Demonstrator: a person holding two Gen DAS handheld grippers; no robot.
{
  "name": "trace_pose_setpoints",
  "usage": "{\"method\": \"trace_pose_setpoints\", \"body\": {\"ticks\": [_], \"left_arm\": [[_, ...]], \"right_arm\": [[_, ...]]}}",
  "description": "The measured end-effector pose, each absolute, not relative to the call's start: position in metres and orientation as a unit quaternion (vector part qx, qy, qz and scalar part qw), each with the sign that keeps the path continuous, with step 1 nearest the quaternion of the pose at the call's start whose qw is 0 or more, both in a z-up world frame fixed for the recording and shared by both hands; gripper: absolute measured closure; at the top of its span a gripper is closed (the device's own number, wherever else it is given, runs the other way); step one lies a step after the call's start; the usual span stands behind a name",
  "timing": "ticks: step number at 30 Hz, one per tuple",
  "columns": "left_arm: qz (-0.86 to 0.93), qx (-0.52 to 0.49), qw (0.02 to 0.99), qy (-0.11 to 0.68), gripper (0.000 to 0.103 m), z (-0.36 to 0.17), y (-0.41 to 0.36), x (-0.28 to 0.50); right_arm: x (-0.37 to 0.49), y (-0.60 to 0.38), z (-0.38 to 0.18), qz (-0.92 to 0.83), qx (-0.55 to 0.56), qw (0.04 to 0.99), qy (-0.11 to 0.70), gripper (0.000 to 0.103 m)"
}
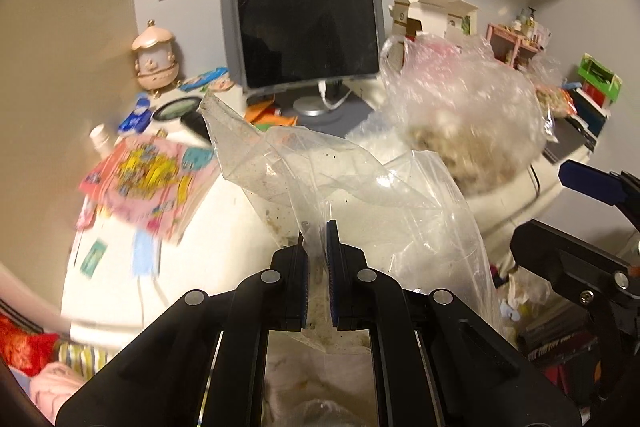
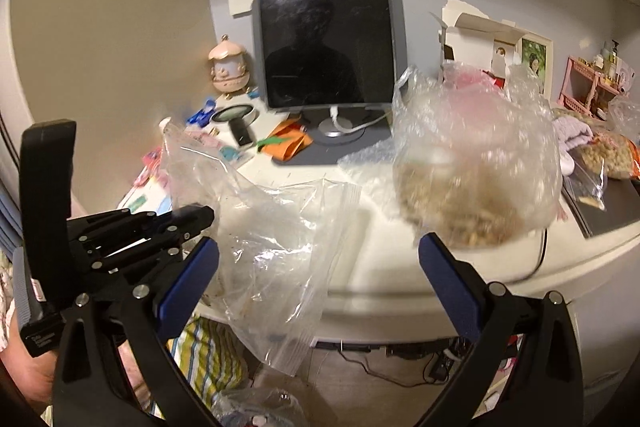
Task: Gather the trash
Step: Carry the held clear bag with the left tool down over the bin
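Note:
My left gripper (image 1: 319,239) is shut on the edge of a dirty clear zip bag (image 1: 352,195) and holds it up over the desk's front edge; the same gripper (image 2: 200,217) and bag (image 2: 276,239) show at the left of the right wrist view. My right gripper (image 2: 318,255) is open and empty, its blue pads wide apart in front of the desk; its fingers (image 1: 588,183) show at the right of the left wrist view. A crumpled clear bag of brownish scraps (image 2: 476,167) sits blurred on the desk, just beyond my right pad; it also shows in the left wrist view (image 1: 468,107).
A white desk (image 2: 400,267) holds a dark upright monitor (image 2: 324,23), a pink lamp (image 2: 231,71), a pink comic booklet (image 1: 152,179), an orange wrapper (image 2: 290,143), an open white carton (image 2: 488,39) and a bag of nuts (image 2: 608,155). Cables lie under the desk.

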State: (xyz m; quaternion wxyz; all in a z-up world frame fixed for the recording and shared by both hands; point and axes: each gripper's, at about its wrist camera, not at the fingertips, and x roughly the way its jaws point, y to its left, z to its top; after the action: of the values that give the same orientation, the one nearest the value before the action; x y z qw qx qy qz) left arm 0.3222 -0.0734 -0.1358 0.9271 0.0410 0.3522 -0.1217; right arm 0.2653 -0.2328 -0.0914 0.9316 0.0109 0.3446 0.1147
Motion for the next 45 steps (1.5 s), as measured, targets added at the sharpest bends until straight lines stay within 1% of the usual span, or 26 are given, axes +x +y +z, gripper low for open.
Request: {"method": "trace_pose_setpoints", "body": {"ticks": [10, 20, 31, 39, 45], "left_arm": [[-0.116, 0.049, 0.920, 0.372, 0.097, -0.162, -0.042, 0.226], [-0.104, 0.044, 0.897, 0.428, 0.097, -0.224, -0.011, 0.136], [-0.101, 0.050, 0.853, 0.510, 0.096, -0.328, 0.004, 0.068], [-0.098, 0.061, 0.822, 0.558, 0.096, -0.413, 0.009, 0.047], [-0.091, 0.054, 0.801, 0.590, 0.096, -0.482, 0.008, 0.042]], "right_arm": [[0.185, -0.192, -0.114, 0.133, -0.024, 0.920, 0.369, 0.006], [0.115, -0.165, -0.163, 0.146, -0.046, 0.898, 0.413, 0.006], [0.060, -0.155, -0.249, 0.136, -0.031, 0.877, 0.460, 0.006], [0.045, -0.148, -0.318, 0.126, -0.033, 0.868, 0.480, 0.006], [0.039, -0.153, -0.381, 0.119, -0.042, 0.856, 0.501, 0.006]]}}
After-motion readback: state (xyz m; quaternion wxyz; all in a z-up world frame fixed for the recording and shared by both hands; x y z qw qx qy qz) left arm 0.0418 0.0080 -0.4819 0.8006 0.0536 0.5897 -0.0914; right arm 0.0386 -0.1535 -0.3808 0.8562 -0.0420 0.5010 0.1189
